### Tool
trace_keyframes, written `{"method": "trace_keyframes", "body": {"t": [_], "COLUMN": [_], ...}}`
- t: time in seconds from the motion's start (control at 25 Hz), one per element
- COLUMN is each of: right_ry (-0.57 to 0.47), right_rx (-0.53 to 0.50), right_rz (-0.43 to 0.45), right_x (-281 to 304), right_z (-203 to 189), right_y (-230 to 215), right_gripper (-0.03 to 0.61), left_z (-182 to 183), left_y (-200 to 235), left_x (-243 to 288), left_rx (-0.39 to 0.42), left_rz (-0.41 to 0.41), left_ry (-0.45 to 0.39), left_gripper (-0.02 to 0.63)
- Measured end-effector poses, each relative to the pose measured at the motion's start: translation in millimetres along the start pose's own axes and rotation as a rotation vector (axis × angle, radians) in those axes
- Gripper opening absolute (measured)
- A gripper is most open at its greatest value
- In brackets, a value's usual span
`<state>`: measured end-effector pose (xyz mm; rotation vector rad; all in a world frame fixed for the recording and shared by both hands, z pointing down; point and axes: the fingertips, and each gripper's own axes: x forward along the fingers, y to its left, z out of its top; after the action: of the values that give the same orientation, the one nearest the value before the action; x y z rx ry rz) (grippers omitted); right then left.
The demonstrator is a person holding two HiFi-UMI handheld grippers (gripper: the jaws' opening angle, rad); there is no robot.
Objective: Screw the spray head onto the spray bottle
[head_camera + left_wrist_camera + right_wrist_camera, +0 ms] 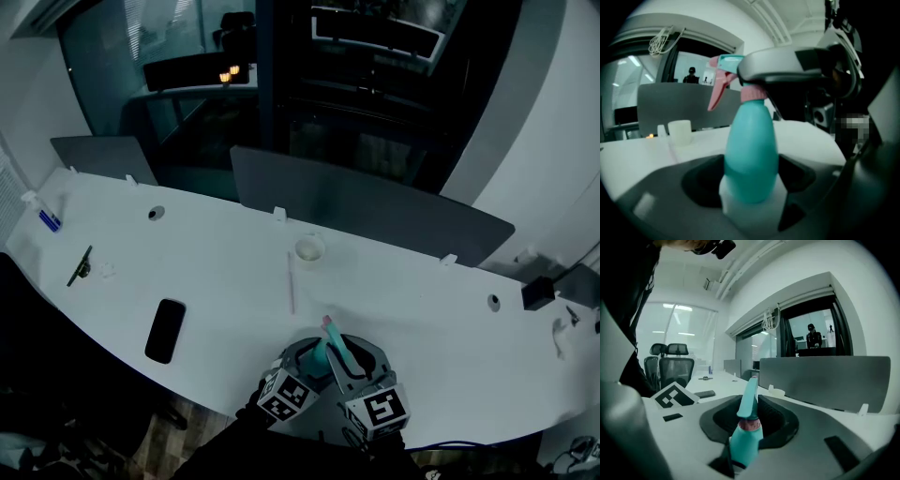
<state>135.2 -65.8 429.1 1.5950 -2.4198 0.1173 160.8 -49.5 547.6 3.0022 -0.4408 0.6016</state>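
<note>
A teal spray bottle with a white base stands upright between the jaws of my left gripper, which is shut on its lower body. The spray head, teal on top with a pink trigger and a pink collar, sits on the bottle's neck. My right gripper is shut on the spray head from the side, one jaw lying over its top. In the head view both grippers meet at the table's near edge, left gripper and right gripper, with the bottle between them.
On the white table lie a black phone, a thin dip tube, a small white cup and a dark tool. Grey partitions line the far edge. A black box sits far right.
</note>
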Motion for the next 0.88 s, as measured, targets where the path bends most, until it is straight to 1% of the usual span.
{"method": "trace_keyframes", "body": {"t": [0.08, 0.12, 0.16, 0.2, 0.28, 0.4, 0.56, 0.76, 0.84, 0.88], "right_ry": [0.068, 0.107, 0.133, 0.138, 0.098, 0.027, -0.088, -0.129, -0.120, -0.110], "right_rx": [-0.045, -0.052, -0.044, -0.027, -0.002, 0.004, 0.100, 0.188, 0.200, 0.202], "right_rz": [-0.009, -0.014, -0.018, -0.022, -0.037, -0.057, -0.058, -0.011, 0.010, 0.023], "right_x": [2.9, 4.2, 5.0, 5.2, 4.1, 2.0, -4.8, -5.1, -4.8, -4.6], "right_z": [-2.6, -4.6, -6.2, -5.9, -2.2, -1.2, -0.3, 0.6, 0.3, 0.0], "right_y": [1.4, 1.7, 1.2, 0.1, -1.7, -1.2, -5.9, -11.2, -10.4, -9.2], "right_gripper": [0.104, 0.103, 0.103, 0.104, 0.104, 0.104, 0.104, 0.104, 0.104, 0.104], "left_z": [-0.2, -0.1, 0.2, 0.5, 1.2, -0.1, -0.7, -1.4, -4.3, -5.1], "left_y": [0.0, 0.3, 0.5, 0.6, 0.4, -0.2, -1.3, -0.7, -0.7, -1.0], "left_x": [0.5, 0.4, 0.3, 0.3, 0.6, -0.1, 0.7, 1.9, 0.2, -0.8], "left_rx": [0.001, -0.001, -0.002, -0.002, 0.004, 0.012, 0.006, 0.003, -0.001, -0.004], "left_rz": [-0.002, -0.002, -0.001, 0.000, 0.001, 0.005, 0.013, 0.006, -0.028, -0.056], "left_ry": [0.001, 0.000, -0.002, -0.005, -0.008, -0.009, -0.009, -0.003, 0.007, 0.008], "left_gripper": [0.362, 0.362, 0.362, 0.362, 0.362, 0.362, 0.362, 0.363, 0.369, 0.382]}}
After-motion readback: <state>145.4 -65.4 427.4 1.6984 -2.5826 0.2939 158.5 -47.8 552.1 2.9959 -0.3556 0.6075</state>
